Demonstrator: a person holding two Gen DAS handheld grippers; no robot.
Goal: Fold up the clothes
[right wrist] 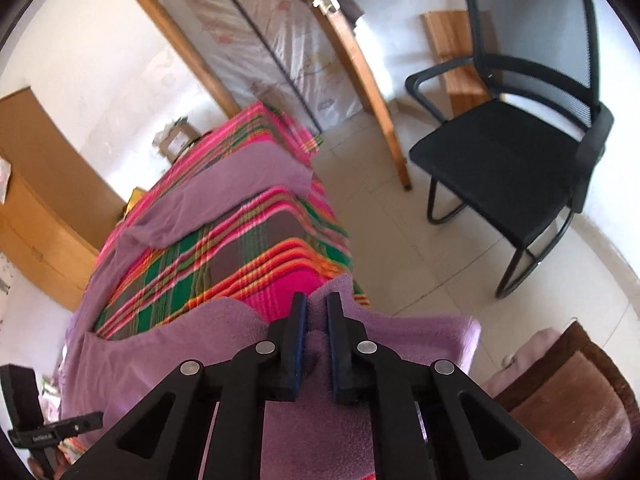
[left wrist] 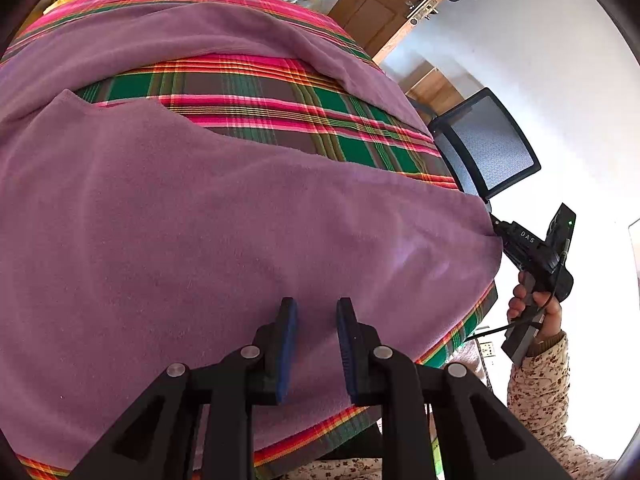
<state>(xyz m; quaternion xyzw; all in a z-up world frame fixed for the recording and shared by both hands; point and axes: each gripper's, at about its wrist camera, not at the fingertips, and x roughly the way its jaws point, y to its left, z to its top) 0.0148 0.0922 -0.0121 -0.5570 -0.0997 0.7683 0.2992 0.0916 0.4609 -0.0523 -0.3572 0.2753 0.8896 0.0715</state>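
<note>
A mauve fleece garment (left wrist: 200, 208) is spread over a plaid-covered table (left wrist: 256, 96). Its near corner is pinched by the right gripper (right wrist: 316, 312); a fold is seen between the parted fingers of the left gripper (left wrist: 316, 320). A black mesh chair (right wrist: 520, 152) is seen beside the table.

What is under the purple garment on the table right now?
Under the purple garment lies a plaid cloth, showing in a gap in the middle and along the edges. Whatever the cloth rests on is covered, and anything beneath the garment's bulk cannot be seen.
</note>
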